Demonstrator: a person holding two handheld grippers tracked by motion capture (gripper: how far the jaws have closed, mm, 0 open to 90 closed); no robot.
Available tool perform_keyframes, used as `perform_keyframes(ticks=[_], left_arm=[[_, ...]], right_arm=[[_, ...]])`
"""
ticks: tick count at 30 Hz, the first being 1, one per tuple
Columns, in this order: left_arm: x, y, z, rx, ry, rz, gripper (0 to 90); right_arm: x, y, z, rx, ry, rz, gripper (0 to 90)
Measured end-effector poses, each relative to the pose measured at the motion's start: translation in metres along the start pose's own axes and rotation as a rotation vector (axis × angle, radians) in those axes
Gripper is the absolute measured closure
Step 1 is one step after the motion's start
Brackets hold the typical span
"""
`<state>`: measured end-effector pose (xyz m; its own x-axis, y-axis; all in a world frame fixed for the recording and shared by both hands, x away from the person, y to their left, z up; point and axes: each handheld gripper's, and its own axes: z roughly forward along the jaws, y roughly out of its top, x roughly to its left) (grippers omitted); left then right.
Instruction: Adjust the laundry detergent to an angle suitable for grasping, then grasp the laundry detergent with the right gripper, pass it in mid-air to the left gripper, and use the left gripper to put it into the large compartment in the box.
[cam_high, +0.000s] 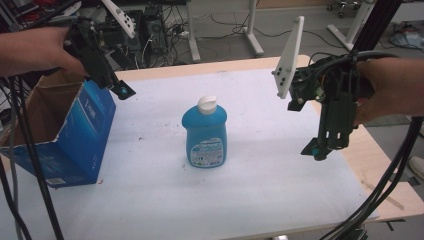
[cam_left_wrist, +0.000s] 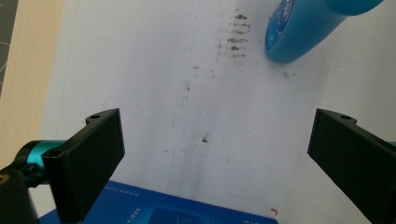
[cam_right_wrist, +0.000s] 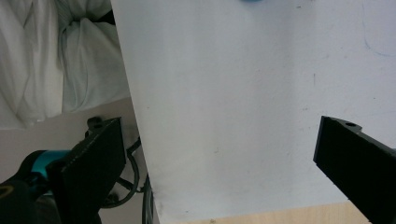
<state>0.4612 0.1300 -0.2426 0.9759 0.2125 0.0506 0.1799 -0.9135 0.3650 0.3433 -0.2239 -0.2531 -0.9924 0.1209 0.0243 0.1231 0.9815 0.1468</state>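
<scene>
White table sheet bears a blue bottle, label unreadable; both tools gape empty

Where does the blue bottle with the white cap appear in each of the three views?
High view: the blue bottle stands upright at the middle of the table, between the two grippers.
Left gripper view: its base and lower body enter at the top right corner, above the open jaws.
Right gripper view: a thin blue sliver at the top edge, probably the bottle.
Shared landmark: the white mat covering the table.
</scene>
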Motion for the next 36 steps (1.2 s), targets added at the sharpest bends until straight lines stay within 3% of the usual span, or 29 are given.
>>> perform_keyframes(ticks=[12, 24, 29, 36], left_arm=[[-0.002, 0.001, -0.001, -0.01, 0.017, 0.0, 3.8], [0.0, -0.002, 0.001, -0.026, -0.019, 0.014, 3.8], [-0.001, -0.002, 0.003, -0.021, -0.033, 0.03, 3.8], [0.0, -0.002, 0.004, -0.027, -0.042, 0.037, 3.8]], right_arm=[[0.001, 0.0, 0.0, -0.002, -0.002, -0.003, 2.0], [0.001, -0.003, -0.002, -0.011, -0.007, 0.015, 2.0], [-0.002, -0.004, 0.0, -0.031, -0.009, 0.018, 2.0], [-0.008, -0.007, 0.003, -0.133, -0.018, 0.035, 2.0]])
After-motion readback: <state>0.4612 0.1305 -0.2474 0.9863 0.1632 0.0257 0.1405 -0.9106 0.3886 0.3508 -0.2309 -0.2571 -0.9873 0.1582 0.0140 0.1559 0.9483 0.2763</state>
